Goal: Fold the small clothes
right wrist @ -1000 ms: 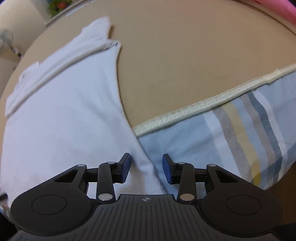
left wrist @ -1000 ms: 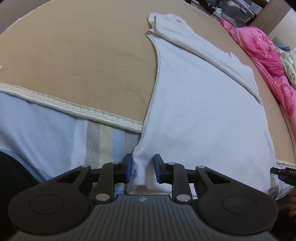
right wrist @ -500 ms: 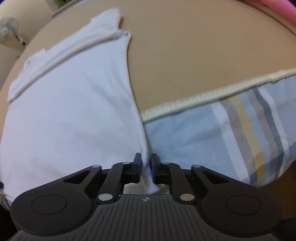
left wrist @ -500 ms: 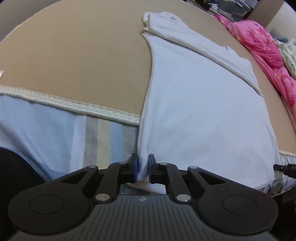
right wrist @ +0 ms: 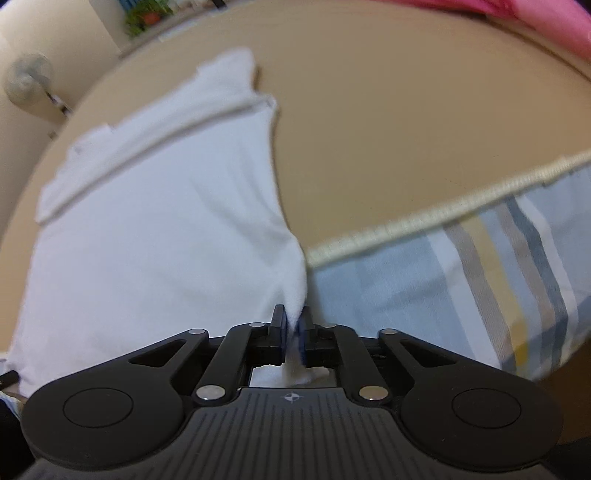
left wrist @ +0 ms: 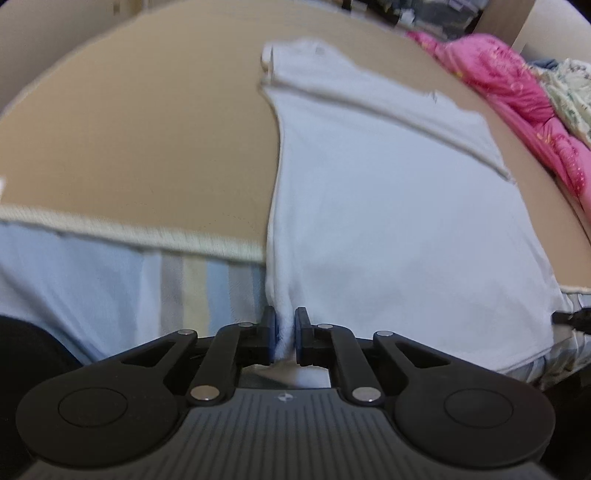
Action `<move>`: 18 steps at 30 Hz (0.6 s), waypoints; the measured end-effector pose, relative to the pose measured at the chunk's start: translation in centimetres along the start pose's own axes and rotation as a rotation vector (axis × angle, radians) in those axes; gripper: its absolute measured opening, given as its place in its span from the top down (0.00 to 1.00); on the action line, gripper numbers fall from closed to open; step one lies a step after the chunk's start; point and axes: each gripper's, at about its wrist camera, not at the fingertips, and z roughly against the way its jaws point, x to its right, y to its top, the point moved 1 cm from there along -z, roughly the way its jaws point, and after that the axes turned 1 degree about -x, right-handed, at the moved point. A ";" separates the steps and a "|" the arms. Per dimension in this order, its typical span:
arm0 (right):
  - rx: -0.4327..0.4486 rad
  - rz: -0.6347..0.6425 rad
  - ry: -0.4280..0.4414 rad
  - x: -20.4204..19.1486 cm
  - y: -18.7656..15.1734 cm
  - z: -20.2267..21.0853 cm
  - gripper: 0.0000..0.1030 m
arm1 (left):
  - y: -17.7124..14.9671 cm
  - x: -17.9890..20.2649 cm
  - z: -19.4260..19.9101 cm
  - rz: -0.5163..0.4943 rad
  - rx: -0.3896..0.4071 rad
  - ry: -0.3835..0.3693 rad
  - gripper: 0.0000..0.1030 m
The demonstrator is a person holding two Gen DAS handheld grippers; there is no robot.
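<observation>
A white shirt (left wrist: 388, 206) lies spread on the tan bed cover, its sleeves folded across the far end; it also shows in the right wrist view (right wrist: 155, 229). My left gripper (left wrist: 284, 334) is shut on the shirt's near left hem corner. My right gripper (right wrist: 293, 332) is shut on the near right hem corner. The cloth is bunched between both pairs of pads and rises slightly off the bed edge. The right gripper's tip shows at the far right of the left wrist view (left wrist: 572, 318).
The tan cover (left wrist: 147, 129) has a cream trim (left wrist: 129, 236) over a blue striped sheet (right wrist: 461, 280) at the near edge. A pink quilt (left wrist: 517, 92) lies along the right side. A fan (right wrist: 29, 79) and a plant (right wrist: 144, 16) stand beyond the bed.
Both grippers closed from open onto the shirt's near hem corners, then began lifting and moving; the view is now blurred and the cloth is pulled up at both corners.
</observation>
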 end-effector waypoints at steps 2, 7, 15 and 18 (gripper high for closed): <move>-0.028 0.033 -0.023 -0.4 -0.3 -0.6 0.90 | 0.2 -0.2 -0.5 0.016 -0.015 0.010 0.90; -0.026 0.048 -0.031 -0.8 -0.4 -0.7 0.90 | 0.2 -0.2 -0.5 0.018 -0.010 0.012 0.92; 0.076 0.030 0.010 -1.0 -0.1 1.2 0.95 | 0.2 0.7 1.4 -0.038 0.093 0.012 0.94; 0.157 -0.008 0.063 -0.7 0.4 3.2 0.95 | 0.5 0.7 2.9 -0.031 0.143 -0.022 0.94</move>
